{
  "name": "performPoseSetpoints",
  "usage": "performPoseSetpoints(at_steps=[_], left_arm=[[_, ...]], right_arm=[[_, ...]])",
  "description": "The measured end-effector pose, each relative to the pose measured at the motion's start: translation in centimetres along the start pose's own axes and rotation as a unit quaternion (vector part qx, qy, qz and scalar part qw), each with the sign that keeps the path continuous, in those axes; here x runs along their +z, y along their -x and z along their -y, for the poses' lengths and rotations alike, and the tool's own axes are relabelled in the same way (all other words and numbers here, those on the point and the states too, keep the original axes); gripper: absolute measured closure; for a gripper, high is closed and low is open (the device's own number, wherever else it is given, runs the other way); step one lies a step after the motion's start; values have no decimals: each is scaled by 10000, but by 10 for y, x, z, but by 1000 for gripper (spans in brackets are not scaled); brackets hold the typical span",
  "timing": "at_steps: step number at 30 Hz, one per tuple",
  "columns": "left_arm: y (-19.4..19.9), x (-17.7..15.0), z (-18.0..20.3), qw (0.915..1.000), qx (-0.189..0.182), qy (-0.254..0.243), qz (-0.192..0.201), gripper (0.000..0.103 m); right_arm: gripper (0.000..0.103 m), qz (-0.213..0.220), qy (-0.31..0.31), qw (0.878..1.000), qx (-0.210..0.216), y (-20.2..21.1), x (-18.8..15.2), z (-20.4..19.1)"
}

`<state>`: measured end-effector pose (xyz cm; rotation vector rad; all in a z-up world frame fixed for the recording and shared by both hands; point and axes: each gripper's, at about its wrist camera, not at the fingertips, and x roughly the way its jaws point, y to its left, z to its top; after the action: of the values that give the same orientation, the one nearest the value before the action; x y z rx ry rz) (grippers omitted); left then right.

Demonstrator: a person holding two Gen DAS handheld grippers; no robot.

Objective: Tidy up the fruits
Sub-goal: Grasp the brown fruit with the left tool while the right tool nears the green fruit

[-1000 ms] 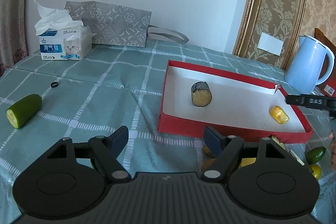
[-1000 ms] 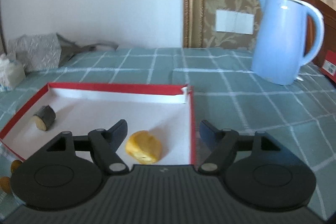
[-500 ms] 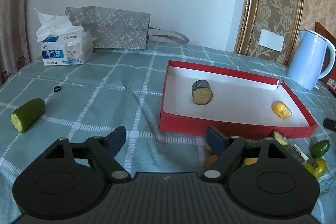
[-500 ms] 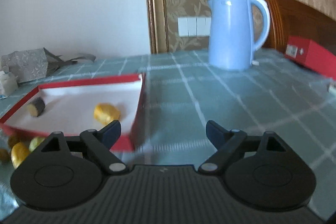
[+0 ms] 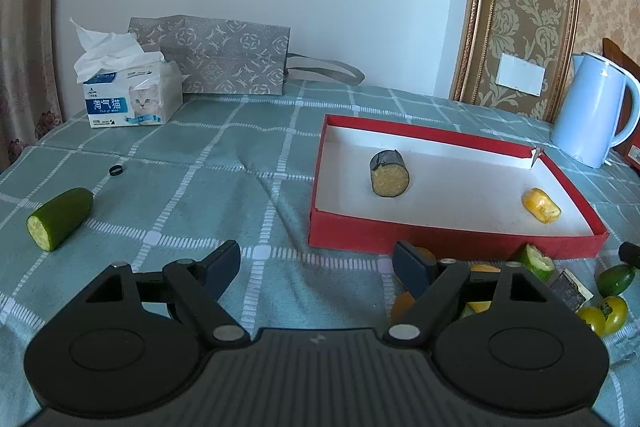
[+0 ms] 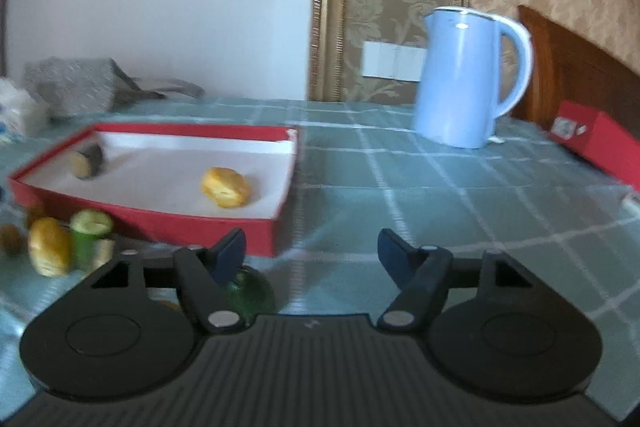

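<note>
A red box (image 5: 448,241) with a white floor holds a dark-skinned round piece (image 5: 389,173) and a yellow piece (image 5: 541,205). In the right wrist view the box (image 6: 160,217) holds the same yellow piece (image 6: 225,187). Loose fruit lies at its front: a cut green piece (image 5: 536,261), a green fruit (image 5: 615,274), yellow-green fruits (image 5: 604,313). A cucumber half (image 5: 60,219) lies far left. My left gripper (image 5: 316,259) is open and empty before the box. My right gripper (image 6: 312,247) is open and empty off the box's right corner, beside a green fruit (image 6: 250,291).
A blue kettle (image 6: 466,79) stands behind right. A tissue box (image 5: 132,99) and grey paper bag (image 5: 224,59) sit at the back left. A small black ring (image 5: 115,170) lies on the checked cloth. A second red box (image 6: 600,143) is at the far right.
My right gripper has pulled back out of the box to its front right corner and now faces the box again. My left gripper has drawn back slightly. Both stayed open.
</note>
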<state>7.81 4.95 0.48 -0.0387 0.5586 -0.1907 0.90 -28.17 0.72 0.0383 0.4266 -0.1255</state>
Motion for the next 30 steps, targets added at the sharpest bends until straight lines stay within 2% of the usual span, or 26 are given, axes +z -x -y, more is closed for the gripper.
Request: performPoseSetpoints(at_steps=[2,9,11,14,15,18,23,24,25,26,30], left_arm=[[0,0,0,10000,0,0,-4,20],[1,0,2,10000,-63,-27,5,20],[2,0,3,10000,-81,-49,26,20],[3,-1,6,9999,-108,-109,18,20],[3,-2,7,9998,-133,-129,11,20],[6,-5,10,9995,-196,-229,17,20],[11,-9,15,9987,-279,-414,36,20],[11,-10,16,9986,-315,-426,11,20],[11,-11,18,9985,-319,-444,5,20],[11,-11,19,9983,-311,-485,0,20],[7,-15,30,9968,-285,-743,-89,19]], right_arm=[[34,79,-138,9998,145,4,1,3],[34,-361,228,9990,160,-9,-5,-10],[39,-429,204,9987,192,-11,-6,-10],[41,-647,-10,9975,280,-18,-6,-2],[46,-722,-77,9969,310,-21,-6,0],[45,-973,-115,9944,402,-29,-7,1],[45,-982,-14,9945,352,-29,-8,-3],[34,-1002,14,9941,423,-29,-8,-4],[5,-1016,-4,9937,481,-30,-8,-3],[0,-1111,-140,9928,433,-32,-8,1],[0,-1146,-202,9923,433,-34,-9,4]])
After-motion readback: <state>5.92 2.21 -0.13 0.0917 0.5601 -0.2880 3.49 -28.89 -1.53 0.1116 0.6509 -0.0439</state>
